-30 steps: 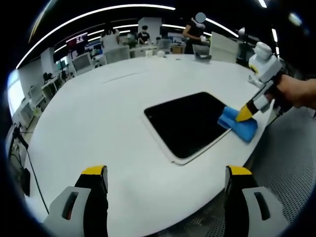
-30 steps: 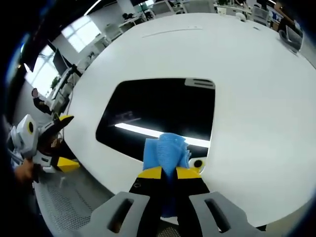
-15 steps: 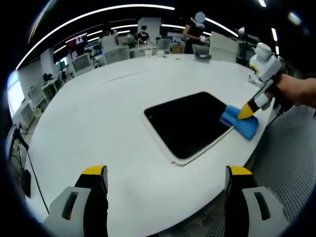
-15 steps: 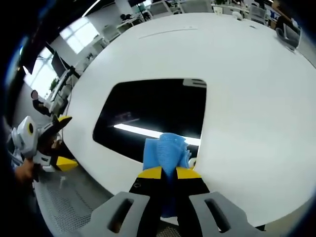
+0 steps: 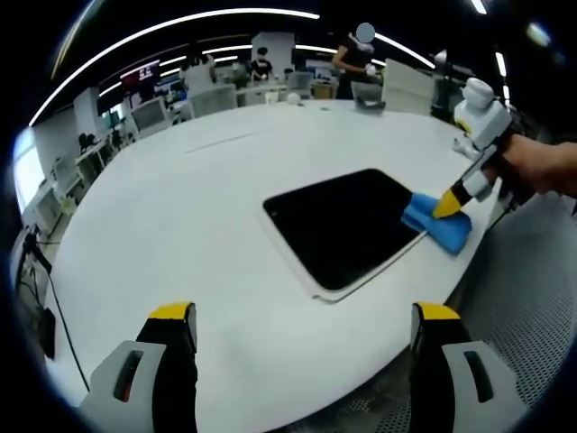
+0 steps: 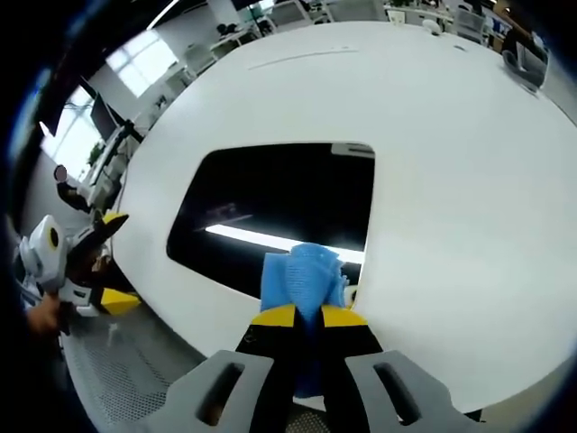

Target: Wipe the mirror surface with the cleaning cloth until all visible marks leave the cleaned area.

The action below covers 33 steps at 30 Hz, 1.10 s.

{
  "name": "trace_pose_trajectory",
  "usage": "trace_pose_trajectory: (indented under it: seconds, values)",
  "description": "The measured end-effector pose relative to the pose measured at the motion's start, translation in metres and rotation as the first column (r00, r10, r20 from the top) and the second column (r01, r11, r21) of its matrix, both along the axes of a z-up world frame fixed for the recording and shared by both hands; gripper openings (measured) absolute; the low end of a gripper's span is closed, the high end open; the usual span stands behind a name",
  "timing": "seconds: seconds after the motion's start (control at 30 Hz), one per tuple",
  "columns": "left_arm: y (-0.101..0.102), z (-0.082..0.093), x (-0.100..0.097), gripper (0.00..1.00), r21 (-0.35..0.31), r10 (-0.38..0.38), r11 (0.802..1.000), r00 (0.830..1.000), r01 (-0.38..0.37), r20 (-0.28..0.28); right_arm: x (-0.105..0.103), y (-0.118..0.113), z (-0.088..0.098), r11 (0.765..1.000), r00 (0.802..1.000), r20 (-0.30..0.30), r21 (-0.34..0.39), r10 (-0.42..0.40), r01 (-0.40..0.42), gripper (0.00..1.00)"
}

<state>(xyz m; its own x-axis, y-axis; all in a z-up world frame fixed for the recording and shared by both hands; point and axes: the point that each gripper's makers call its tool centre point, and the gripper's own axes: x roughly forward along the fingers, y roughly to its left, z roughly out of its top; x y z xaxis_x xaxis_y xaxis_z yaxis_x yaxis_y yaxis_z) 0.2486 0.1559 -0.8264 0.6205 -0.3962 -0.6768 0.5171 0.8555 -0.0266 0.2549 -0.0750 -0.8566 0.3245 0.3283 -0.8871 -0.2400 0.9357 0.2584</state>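
Dark rectangular mirror (image 5: 345,228) flat on the white round table (image 5: 180,234), near the table edge, reflecting a bright ceiling light strip in the right gripper view (image 6: 279,216). Blue cleaning cloth (image 5: 436,223) bunched at the mirror's corner closest to the right hand-held gripper (image 5: 448,207), partly over the frame and partly on the table. Same cloth (image 6: 305,278) clenched between the yellow-tipped jaws of the right hand-held gripper (image 6: 308,317), pressed down at the mirror's near edge. A hand (image 5: 539,169) wrapped around that gripper's body, entering from the right of the left gripper view. Left hand-held gripper (image 5: 302,316) released, jaws spread wide apart with nothing between them, hovering off the table edge well apart from the mirror; also visible at the left of the right gripper view (image 6: 95,271). Beyond the table, office desks and chairs (image 5: 189,95) and a few people in the background.
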Motion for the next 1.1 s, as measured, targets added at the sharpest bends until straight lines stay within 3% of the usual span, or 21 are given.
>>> trace_pose_trajectory:
  seconds: [0.93, 1.1]
  values:
    - [-0.008, 0.000, -0.010, 0.99, -0.014, -0.013, 1.000, 1.000, 0.012, -0.009, 0.021, -0.007, -0.001, 0.999, 1.000, 0.000, -0.039, -0.008, 0.008, 0.02]
    - [-0.004, 0.003, -0.006, 0.99, -0.027, 0.020, 0.999, 1.000, -0.019, 0.004, 0.028, -0.009, -0.001, 0.999, 1.000, 0.001, -0.042, -0.009, 0.010, 0.02]
